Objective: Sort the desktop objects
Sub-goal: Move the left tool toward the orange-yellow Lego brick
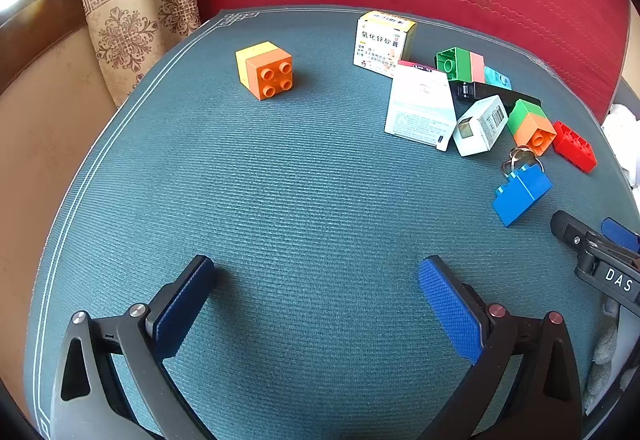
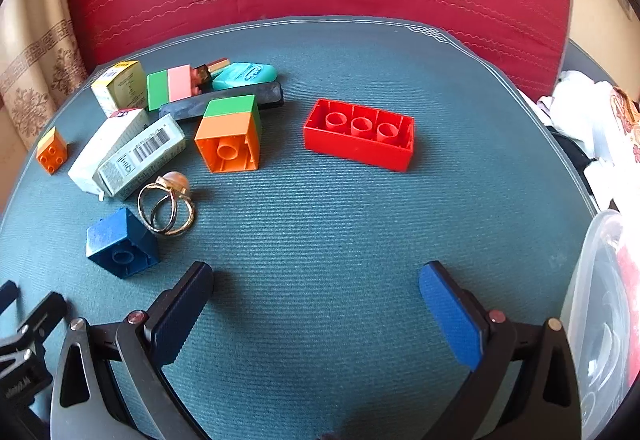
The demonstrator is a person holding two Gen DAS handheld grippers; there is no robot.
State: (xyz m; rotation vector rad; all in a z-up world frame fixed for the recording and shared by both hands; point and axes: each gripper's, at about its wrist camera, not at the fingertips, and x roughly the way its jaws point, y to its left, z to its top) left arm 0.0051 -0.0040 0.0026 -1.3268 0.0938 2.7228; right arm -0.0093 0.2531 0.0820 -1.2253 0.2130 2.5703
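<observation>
Teal mat [image 1: 280, 199]: both claws (left [image 1: 316, 304], right [image 2: 316, 310]) spread empty; only right view shows the ring [image 2: 166, 205].

Ahead of the right gripper [image 2: 316, 314], a red brick [image 2: 359, 134] lies on its side, hollow underside showing. To its left sit a green-orange block [image 2: 229, 133], small cartons [image 2: 142, 155], gold rings [image 2: 166, 205] and a blue brick [image 2: 120, 244].

Showing bright, warm daylight entering from upper left; casting soft shadows; bending strongly, darkening at fisheye edges.
</observation>
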